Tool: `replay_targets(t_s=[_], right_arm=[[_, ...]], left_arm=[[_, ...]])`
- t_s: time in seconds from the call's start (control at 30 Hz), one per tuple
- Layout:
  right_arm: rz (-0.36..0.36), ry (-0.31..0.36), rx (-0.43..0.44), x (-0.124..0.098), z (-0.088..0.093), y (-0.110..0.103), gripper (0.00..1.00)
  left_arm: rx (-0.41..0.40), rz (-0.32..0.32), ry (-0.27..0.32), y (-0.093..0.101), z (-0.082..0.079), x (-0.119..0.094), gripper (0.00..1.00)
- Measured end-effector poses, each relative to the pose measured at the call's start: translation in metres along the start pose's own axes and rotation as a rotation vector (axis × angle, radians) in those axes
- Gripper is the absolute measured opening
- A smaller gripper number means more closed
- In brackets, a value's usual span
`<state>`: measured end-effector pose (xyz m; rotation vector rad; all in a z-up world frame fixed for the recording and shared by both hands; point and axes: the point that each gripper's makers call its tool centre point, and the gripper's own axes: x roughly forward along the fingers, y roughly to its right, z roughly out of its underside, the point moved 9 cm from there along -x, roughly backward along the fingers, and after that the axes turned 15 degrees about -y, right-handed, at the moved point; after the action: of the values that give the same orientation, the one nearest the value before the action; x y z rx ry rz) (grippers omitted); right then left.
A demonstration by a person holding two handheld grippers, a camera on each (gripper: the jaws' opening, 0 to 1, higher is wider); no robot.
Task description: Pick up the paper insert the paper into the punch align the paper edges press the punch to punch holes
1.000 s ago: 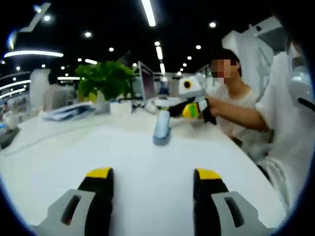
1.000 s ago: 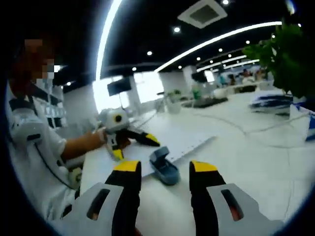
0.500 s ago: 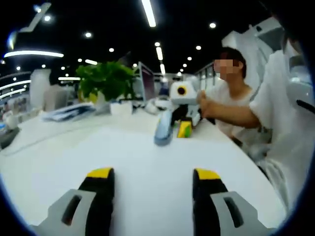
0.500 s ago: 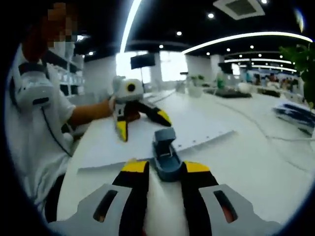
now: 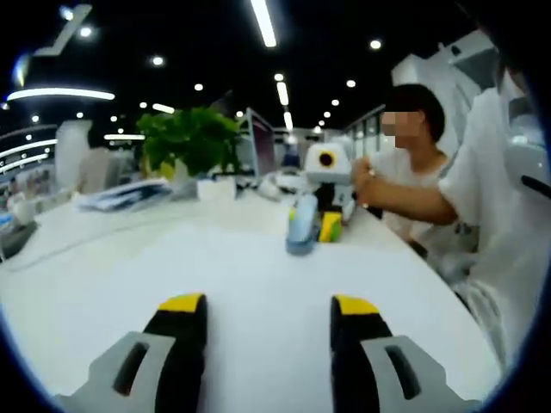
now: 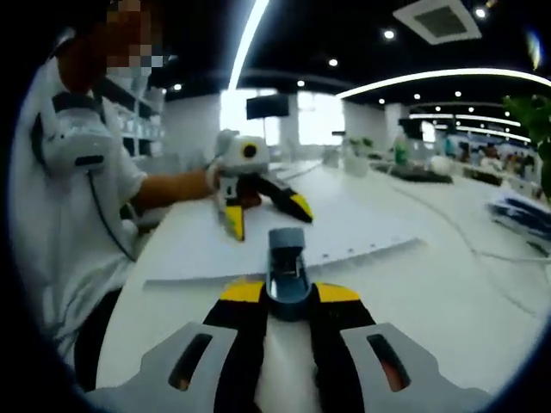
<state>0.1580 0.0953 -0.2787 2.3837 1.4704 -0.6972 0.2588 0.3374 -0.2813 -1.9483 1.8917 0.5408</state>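
A blue-grey hole punch (image 6: pixel 287 274) stands on the white table, with my right gripper (image 6: pixel 290 294) shut on its near end, a yellow-tipped jaw against each side. A white paper sheet (image 6: pixel 344 225) lies under the punch, a row of punched holes along its near edge. Over the sheet's far part, a hand holds my left gripper (image 6: pixel 267 215) with its jaws spread open and nothing between them. In the left gripper view the punch (image 5: pixel 301 227) stands far ahead, the right gripper (image 5: pixel 315 225) behind it, and my left gripper (image 5: pixel 268 305) is open above the sheet.
A green potted plant (image 5: pixel 188 140) and a stack of papers (image 5: pixel 120 194) sit at the table's far left. A seated person (image 5: pixel 411 176) is at the table's right side. A thin cable (image 6: pixel 482 256) runs across the table beyond the sheet.
My right gripper has moved up to the punch and closed its jaws onto the near end. The left gripper has stayed open over the sheet, shifting only slightly.
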Motion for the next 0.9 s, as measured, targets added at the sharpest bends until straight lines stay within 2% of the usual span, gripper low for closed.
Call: replay_targets(t_s=[0.37,0.9], right_arm=[[-0.044,0.009,-0.057,0.0022,-0.0035,-0.0091,0.23],[-0.098,0.001,-0.081,0.0033,-0.0065,0.0002,0.23]], left_arm=[[0.001,-0.001,0.002,0.0015,0.0003,-0.0007,0.58],[0.002,-0.001,0.002,0.0035,0.0002,-0.0004,0.58]])
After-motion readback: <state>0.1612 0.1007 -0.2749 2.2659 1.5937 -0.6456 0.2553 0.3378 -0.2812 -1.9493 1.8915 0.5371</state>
